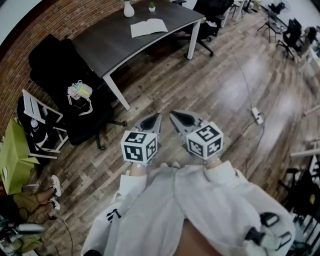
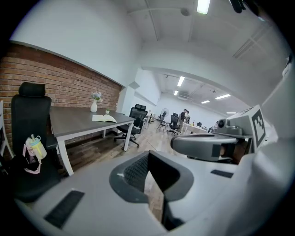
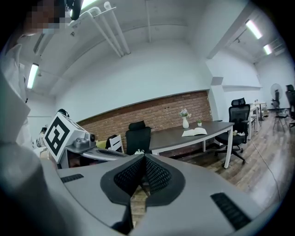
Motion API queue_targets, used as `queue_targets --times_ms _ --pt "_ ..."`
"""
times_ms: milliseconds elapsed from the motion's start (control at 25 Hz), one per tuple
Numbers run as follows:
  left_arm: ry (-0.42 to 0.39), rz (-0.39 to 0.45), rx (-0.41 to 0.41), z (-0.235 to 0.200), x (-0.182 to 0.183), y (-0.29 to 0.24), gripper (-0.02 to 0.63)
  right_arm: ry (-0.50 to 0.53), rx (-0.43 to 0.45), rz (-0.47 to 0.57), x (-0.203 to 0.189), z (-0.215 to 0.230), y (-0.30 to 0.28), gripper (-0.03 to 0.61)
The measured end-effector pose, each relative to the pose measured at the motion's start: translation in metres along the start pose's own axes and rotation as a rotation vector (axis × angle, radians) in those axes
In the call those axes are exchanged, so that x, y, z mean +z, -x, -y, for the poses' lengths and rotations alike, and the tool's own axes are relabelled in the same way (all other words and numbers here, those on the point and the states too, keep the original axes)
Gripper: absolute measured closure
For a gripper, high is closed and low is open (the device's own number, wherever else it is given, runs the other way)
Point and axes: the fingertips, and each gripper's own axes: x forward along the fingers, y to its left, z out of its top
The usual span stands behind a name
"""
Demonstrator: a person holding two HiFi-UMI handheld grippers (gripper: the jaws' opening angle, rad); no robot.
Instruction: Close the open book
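The open book lies flat, pages up, on the dark grey desk at the far end of the room. It also shows small on the desk in the left gripper view, book, and in the right gripper view, book. Both grippers hang side by side over the wooden floor, far short of the desk. My left gripper is shut with nothing in it, and so is my right gripper. From their own cameras the left gripper and right gripper show pads together.
A white vase and a small plant stand behind the book. A black office chair with a bottle on it sits left of the desk, a green bag further left. A cable and power strip lie on the floor to the right.
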Motion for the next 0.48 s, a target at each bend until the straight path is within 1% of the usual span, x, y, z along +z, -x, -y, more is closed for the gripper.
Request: queue_targets --times_ms 120,200,280,360,480 --pt "0.006 0.034 -0.05 0.008 0.003 -0.001 0.609 -0.023 0.029 0.044 0.003 0.0 0.003 0.572" --pt "-0.01 0.035 -0.068 0.011 0.003 -0.003 0.609 -0.032 0.026 0.063 0.003 0.006 0.007 0.572" --pt "-0.035 0.04 -0.053 0.013 0.005 -0.004 0.609 -0.025 -0.013 0.07 0.001 0.017 0.013 0.572" --pt "-0.044 0.053 -0.019 0.012 0.007 -0.006 0.609 -0.01 -0.049 0.06 -0.003 0.027 0.018 0.571" --pt "-0.062 0.049 0.018 0.014 0.005 -0.011 0.607 0.004 -0.06 0.03 -0.01 0.034 0.024 0.571"
